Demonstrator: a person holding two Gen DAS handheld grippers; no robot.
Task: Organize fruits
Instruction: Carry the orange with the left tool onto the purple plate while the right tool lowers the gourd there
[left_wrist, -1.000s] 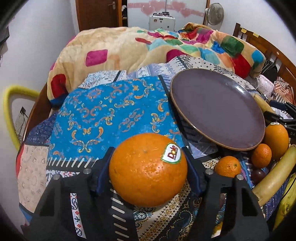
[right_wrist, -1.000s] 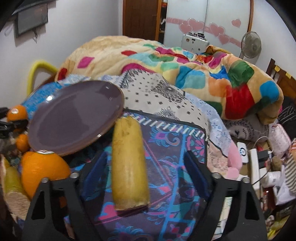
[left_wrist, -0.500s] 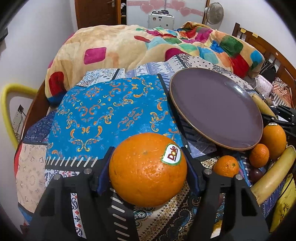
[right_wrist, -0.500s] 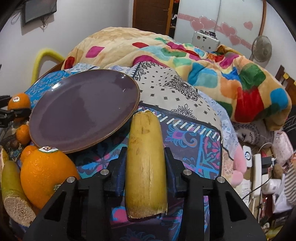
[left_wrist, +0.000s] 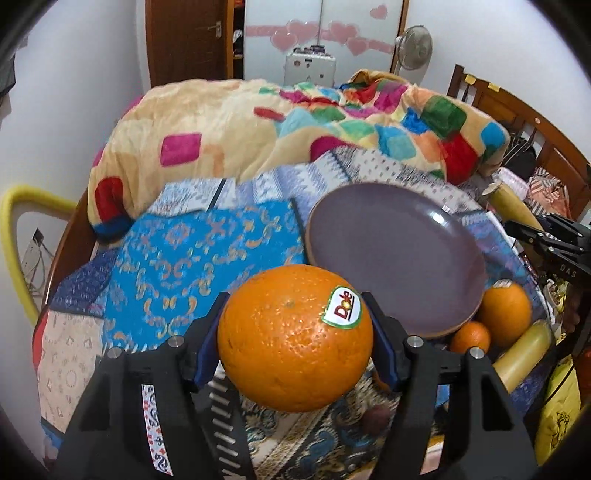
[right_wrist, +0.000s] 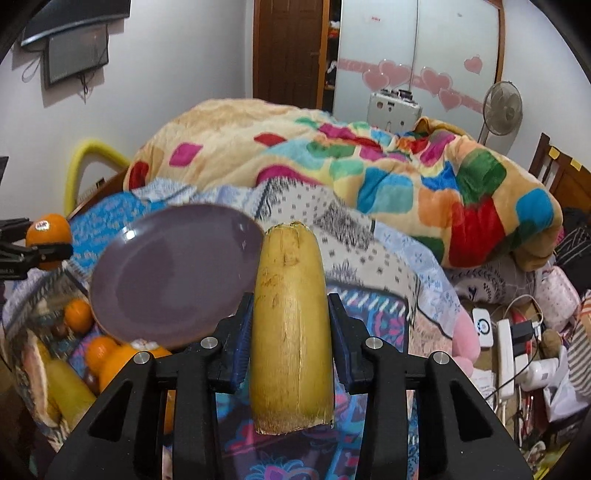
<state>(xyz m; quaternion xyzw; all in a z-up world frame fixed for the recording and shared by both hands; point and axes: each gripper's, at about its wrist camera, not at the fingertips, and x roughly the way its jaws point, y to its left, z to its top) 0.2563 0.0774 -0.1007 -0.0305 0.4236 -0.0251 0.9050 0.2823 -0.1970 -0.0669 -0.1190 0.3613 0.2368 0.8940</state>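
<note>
Bedroom, bed (left_wrist: 207, 266) w/ patchwork covers. My left claw (left_wrist: 295, 345) clamps a stickered orange (left_wrist: 294, 338); right claw (right_wrist: 290, 332) has just closed on a yellow stalk (right_wrist: 290, 325). Both lifted clear, prob for the purple plate (left_wrist: 399, 258) at 1 o'clock of the orange; other fruit at 3.

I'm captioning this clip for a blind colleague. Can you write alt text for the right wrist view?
The right gripper is clamped on a yellow cut stalk, lifted clear of the patterned bedspread. To its left an empty purple plate lies on the bed, with oranges near its close edge. At far left, the other gripper holds a stickered orange.
</note>
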